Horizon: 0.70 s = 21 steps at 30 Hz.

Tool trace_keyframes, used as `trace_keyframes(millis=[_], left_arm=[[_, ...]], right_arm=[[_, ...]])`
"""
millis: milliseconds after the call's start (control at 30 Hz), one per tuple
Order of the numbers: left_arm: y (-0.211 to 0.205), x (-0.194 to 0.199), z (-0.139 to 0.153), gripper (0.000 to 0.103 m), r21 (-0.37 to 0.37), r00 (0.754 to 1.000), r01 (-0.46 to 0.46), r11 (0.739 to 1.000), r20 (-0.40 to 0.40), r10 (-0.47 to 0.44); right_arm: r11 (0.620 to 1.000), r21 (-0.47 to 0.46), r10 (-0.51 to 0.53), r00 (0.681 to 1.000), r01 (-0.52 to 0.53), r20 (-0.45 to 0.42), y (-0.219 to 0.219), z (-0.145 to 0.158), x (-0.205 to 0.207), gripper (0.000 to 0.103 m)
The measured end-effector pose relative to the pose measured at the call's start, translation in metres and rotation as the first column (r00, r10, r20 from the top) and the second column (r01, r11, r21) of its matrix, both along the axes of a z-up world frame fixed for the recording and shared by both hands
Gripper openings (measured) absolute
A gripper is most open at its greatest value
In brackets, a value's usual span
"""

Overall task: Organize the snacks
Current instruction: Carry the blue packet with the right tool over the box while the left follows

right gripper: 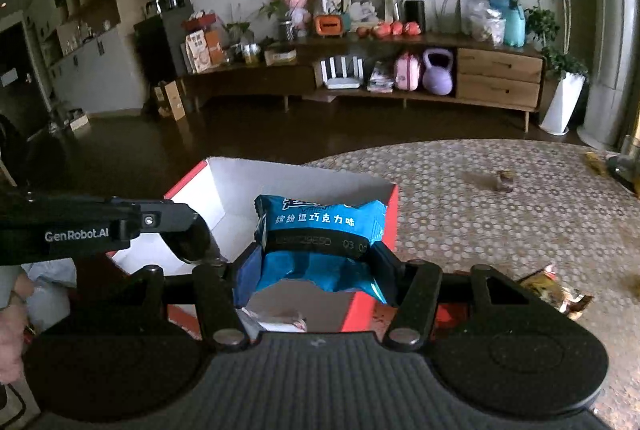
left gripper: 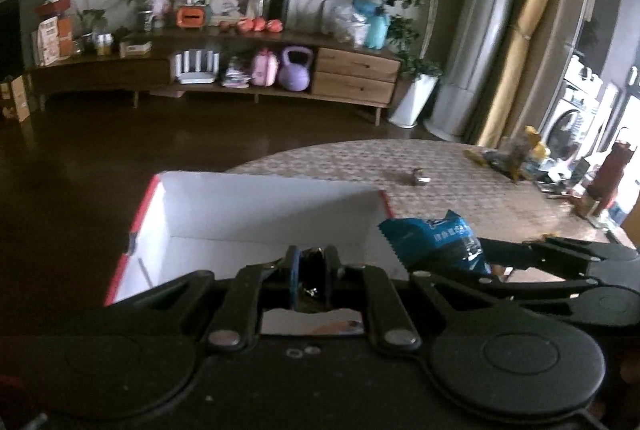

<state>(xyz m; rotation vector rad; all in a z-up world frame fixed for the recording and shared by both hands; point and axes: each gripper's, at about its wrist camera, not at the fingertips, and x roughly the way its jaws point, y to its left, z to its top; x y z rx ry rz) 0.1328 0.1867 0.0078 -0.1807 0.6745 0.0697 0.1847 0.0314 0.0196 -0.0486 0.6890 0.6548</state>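
Observation:
A red box with a white inside [left gripper: 256,214] stands at the near edge of the round table; it also shows in the right wrist view [right gripper: 224,190]. My right gripper [right gripper: 316,266] is shut on a blue snack packet [right gripper: 320,234] and holds it over the box's right part. The packet [left gripper: 436,238] and the right gripper's arm show at the right of the left wrist view. My left gripper [left gripper: 312,270] is shut on a small dark item [left gripper: 312,262] above the box's near edge. Something pale [right gripper: 276,322] lies inside the box.
A patterned tablecloth [right gripper: 500,222] covers the table. A small wrapped sweet [right gripper: 505,180] lies mid-table. A brown snack wrapper [right gripper: 556,290] lies to the right of the box. Clutter [left gripper: 516,154] sits at the table's far right. A TV cabinet [right gripper: 400,70] stands across the floor.

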Motion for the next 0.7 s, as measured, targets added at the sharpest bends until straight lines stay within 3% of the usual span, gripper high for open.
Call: trace_keyframes(millis=[333, 700], left_arm=[[0.039, 0.019, -0.034, 0.009, 0.028, 0.994, -0.055, 0.998, -0.088, 0.057], [0.048, 0.021, -0.075, 0.009, 0.031, 0.975, -0.061, 0.998, -0.211, 0.066]], right_arm=[[0.997, -0.07, 0.028, 0.999, -0.031, -0.037, 0.038, -0.025, 0.017, 0.058], [0.992, -0.117, 0.036, 0.996, -0.046, -0.085, 0.047, -0.044, 0.019, 0.059]])
